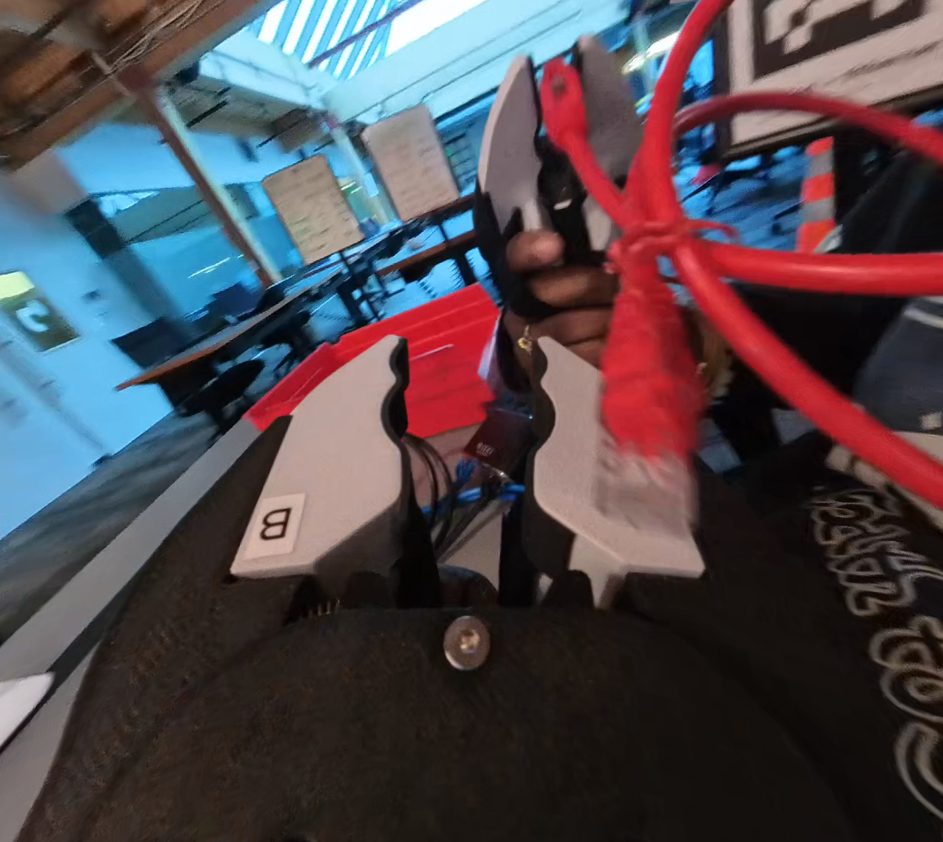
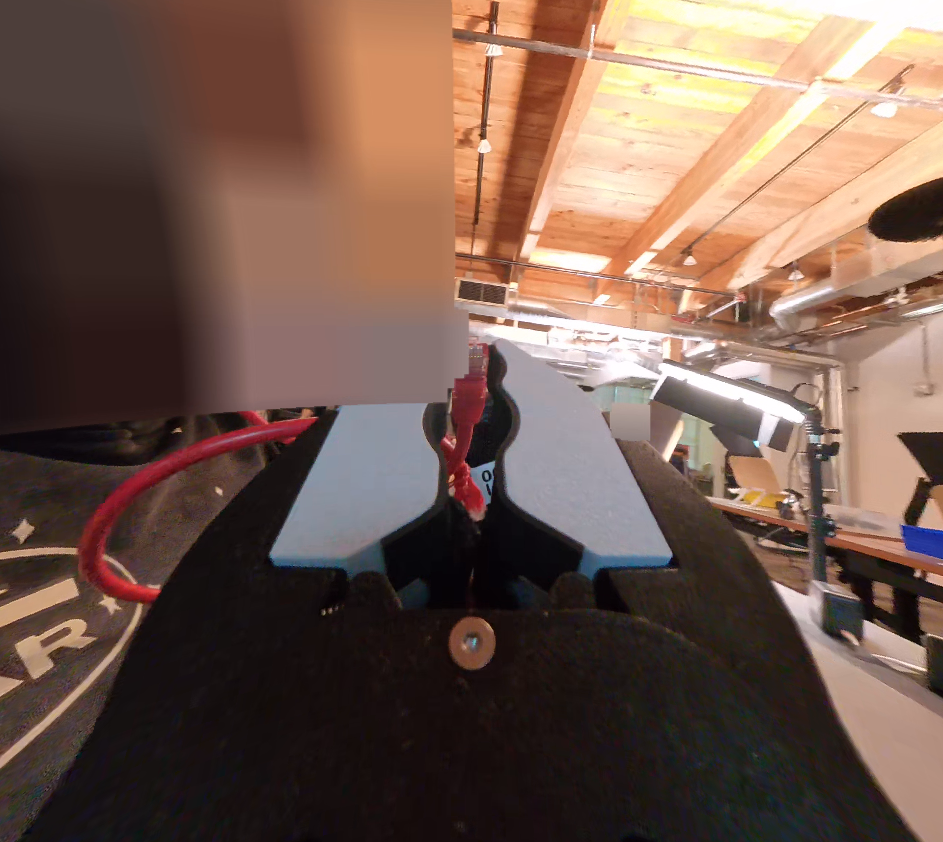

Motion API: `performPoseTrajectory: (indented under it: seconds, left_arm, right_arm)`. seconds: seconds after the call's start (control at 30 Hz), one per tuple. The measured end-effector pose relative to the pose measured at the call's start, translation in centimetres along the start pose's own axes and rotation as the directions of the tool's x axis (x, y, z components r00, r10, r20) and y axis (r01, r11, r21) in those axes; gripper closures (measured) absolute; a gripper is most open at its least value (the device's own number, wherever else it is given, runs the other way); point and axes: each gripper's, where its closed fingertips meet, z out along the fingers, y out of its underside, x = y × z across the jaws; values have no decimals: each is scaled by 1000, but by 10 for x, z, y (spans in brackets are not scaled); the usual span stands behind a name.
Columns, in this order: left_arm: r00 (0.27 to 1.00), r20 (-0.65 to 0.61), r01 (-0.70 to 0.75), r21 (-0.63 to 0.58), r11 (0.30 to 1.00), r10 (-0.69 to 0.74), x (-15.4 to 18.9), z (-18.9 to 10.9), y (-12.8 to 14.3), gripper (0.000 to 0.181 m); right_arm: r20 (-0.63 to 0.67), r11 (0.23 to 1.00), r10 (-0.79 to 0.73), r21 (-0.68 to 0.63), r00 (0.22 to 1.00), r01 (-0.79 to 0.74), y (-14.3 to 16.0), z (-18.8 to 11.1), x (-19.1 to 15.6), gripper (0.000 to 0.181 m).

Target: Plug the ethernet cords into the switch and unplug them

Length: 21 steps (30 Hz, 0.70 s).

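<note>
My right gripper (image 2: 472, 409) is clamped on a red ethernet cord (image 2: 467, 414) just behind its plug: the 2 grey fingers (image 2: 556, 475) pinch the strain-relief boot, and the clear plug tip (image 2: 477, 358) sticks up past them toward the wooden ceiling. From the grip the cord drops between my fingers, where a red twist tie (image 2: 462, 480) bunches it and the other plug end (image 2: 477, 506) hangs, then loops out to my left over a dark printed shirt (image 2: 46, 562).

My left gripper (image 1: 469, 389) holds nothing, its 2 grey fingers (image 1: 347, 465) standing apart with a clear gap. Through that gap I see a metal box with blue cables (image 1: 479, 491) low down, too blurred to say whether it is the switch. Ahead of me, in the left wrist view, my right gripper (image 1: 561, 67) stands upright in a person's hand (image 1: 561, 292), the red boot squeezed between its tips. The tied bundle of that cord (image 1: 648, 246) hangs close in front of my right-hand finger, with the loose plug (image 1: 643, 470) blurred over it and loops sweeping off to the right. A red bin (image 1: 433, 358) sits beyond my fingertips.

On the right side of the right wrist view, a lit lamp on a stand (image 2: 724, 404) rises above a pale table (image 2: 867, 715).
</note>
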Motion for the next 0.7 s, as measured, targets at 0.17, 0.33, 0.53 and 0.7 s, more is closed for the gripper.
performPoseTrajectory:
  seconds: [0.17, 0.33, 0.53, 0.7]
  left_arm:
    - [998, -33, -40, 182, 982, 47, 31, 12, -27, 140]
    - [985, -76, 172, 352, 920, -155, 27, 4, -49, 156]
    - [924, -261, 367, 393, 844, -280, 36, -3, -62, 157]
    - [915, -274, 384, 357, 851, -298, 34, -3, -59, 165]
  right_arm:
    - [7, 1000, -4, -30, 1000, 4, 20, 4, -3, 170]
    - [-1, 991, -128, -26, 992, 128, 26, 3, -3, 170]
    - [5, 988, -151, -35, 989, 151, 33, 3, -4, 170]
    - [4, 982, -178, -69, 984, 178, 36, 2, -3, 170]
